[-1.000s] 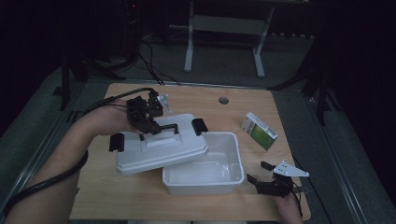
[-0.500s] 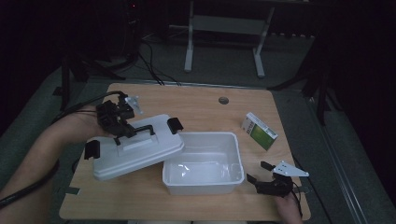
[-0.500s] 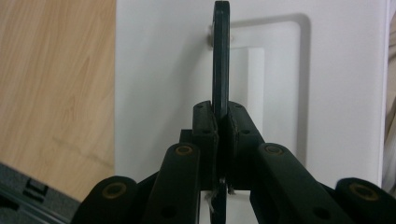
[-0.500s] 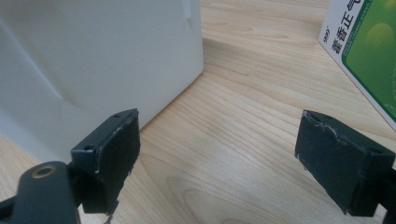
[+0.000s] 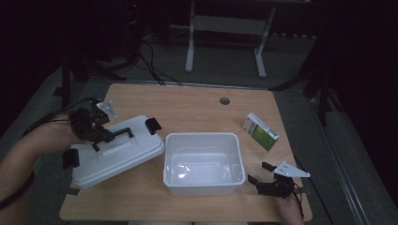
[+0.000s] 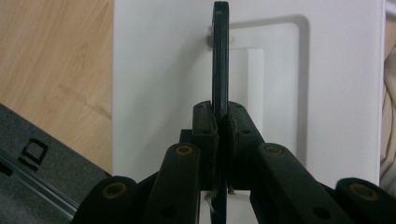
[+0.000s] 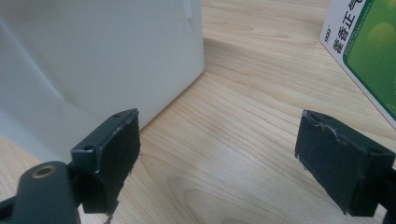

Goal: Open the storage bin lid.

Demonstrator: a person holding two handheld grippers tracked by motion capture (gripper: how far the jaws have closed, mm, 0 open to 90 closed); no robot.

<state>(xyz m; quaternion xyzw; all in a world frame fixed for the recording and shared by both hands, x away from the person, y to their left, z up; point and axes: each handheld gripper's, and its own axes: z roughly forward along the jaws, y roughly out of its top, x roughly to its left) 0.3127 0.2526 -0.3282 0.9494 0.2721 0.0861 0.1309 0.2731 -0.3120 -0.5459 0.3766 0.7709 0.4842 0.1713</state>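
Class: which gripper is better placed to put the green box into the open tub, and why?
Right. The right gripper is open, empty and nearer the green box; the left gripper is shut on the lid handle.

The high view was dim, the room behind the table (image 5: 197, 110) almost black, and only the tabletop caught soft light from above. The white tub (image 5: 204, 161) showed a faint sheen on its floor, and the picture looked grainy. Both gripper views were much brighter and evenly lit. The nearest jaw parts were soft and out of focus, while the wood grain and the green box (image 7: 369, 56) stayed sharp. Shadows were weak and diffuse.
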